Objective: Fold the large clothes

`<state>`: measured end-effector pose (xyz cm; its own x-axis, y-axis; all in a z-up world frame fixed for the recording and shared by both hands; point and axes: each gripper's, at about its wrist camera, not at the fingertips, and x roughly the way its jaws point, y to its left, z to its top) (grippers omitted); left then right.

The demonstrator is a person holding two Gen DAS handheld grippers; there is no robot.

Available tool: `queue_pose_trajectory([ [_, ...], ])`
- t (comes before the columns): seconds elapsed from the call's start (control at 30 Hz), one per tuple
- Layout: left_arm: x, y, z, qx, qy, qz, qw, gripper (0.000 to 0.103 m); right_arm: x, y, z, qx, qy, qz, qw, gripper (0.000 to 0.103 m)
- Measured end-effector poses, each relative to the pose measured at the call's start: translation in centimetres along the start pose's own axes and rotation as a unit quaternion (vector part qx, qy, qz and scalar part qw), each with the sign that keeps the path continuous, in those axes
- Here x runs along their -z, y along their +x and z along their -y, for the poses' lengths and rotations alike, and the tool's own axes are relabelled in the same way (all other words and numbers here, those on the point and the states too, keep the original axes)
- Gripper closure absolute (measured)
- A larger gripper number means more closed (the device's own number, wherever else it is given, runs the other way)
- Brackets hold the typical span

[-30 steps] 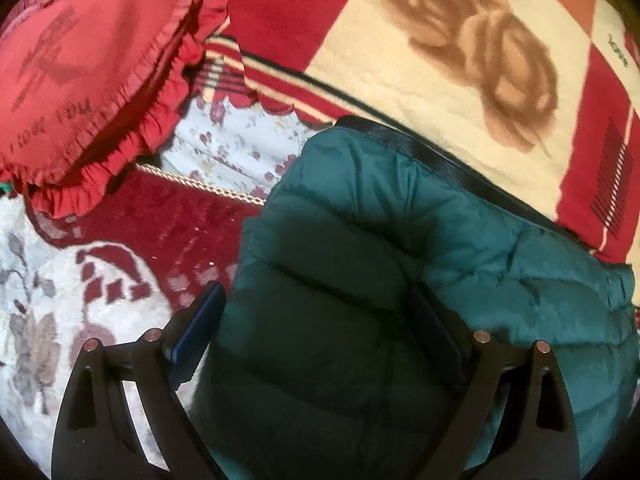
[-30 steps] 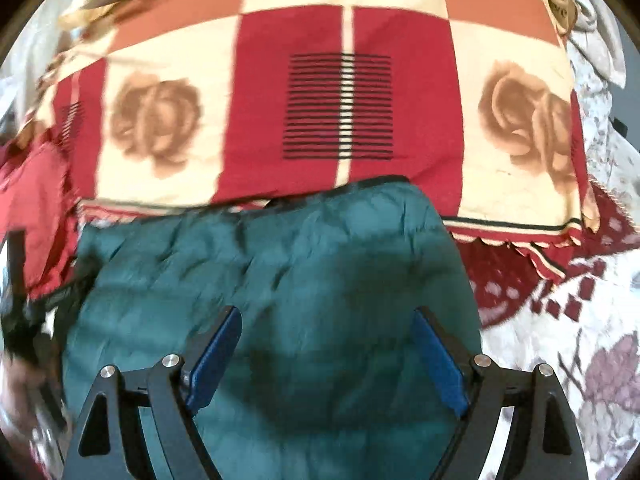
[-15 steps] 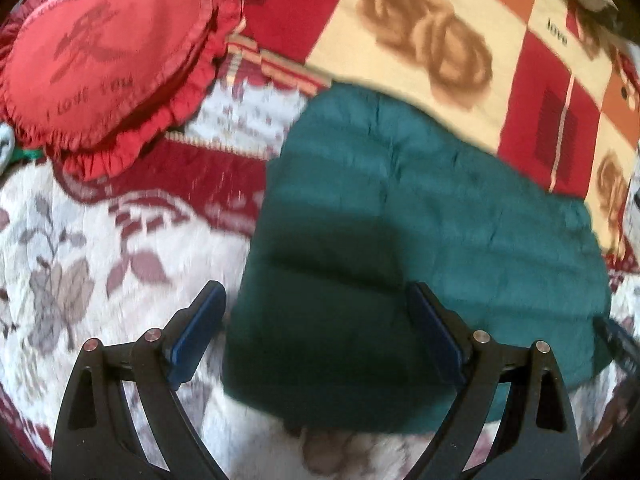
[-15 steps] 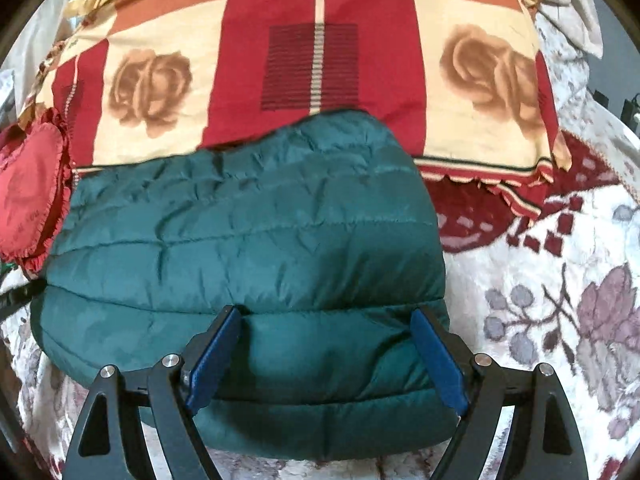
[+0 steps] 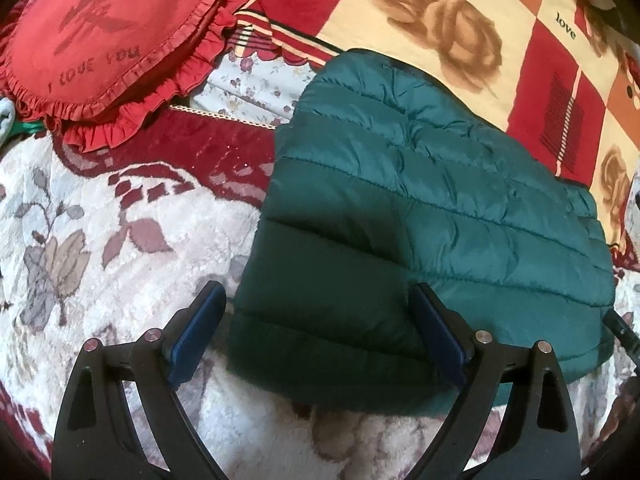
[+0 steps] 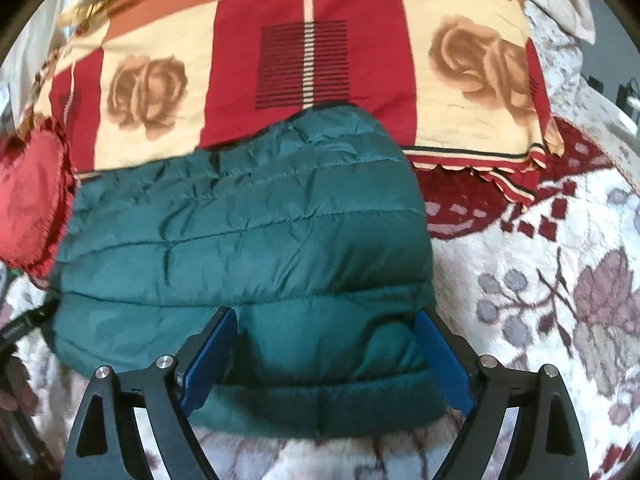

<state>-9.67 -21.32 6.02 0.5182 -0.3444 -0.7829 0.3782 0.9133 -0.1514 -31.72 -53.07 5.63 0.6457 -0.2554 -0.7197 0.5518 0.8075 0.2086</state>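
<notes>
So on the far left there's a red frilly heart pillow [image 5: 108, 36] sitting near the bed's back left, partly on the floral bedspread [image 5: 100, 240]. Just right of it is the jacket [image 5: 420, 208], a green quilted puffer, folded into a fat rectangle and lying flat on the bedspread. Its far edge overlaps the near edge of the rose-patterned blanket [image 5: 440, 28] that's spread across the back of the bed.

Left gripper [image 5: 320, 336] has its tongs spread wide with nothing between the pads, hanging over the jacket's near left corner; one blue pad is over the bedspread, the other over the jacket.

Right gripper [image 6: 328, 360] is also spread wide and holding nothing, straddling the jacket's near right end. From that side, the pillow [image 6: 28, 200] pokes out past the jacket's left edge, and the bedspread [image 6: 560, 280] runs off to the right.
</notes>
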Motion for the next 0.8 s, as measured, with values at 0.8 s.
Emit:
queue_pose_trajectory([
  [0.8, 1.2, -1.5, -5.0, 0.099, -0.084, -0.038, 0.9908, 0.01, 2.0, -1.4, 5.1, -0.06, 0.09, -0.023, 0.994, 0.003],
])
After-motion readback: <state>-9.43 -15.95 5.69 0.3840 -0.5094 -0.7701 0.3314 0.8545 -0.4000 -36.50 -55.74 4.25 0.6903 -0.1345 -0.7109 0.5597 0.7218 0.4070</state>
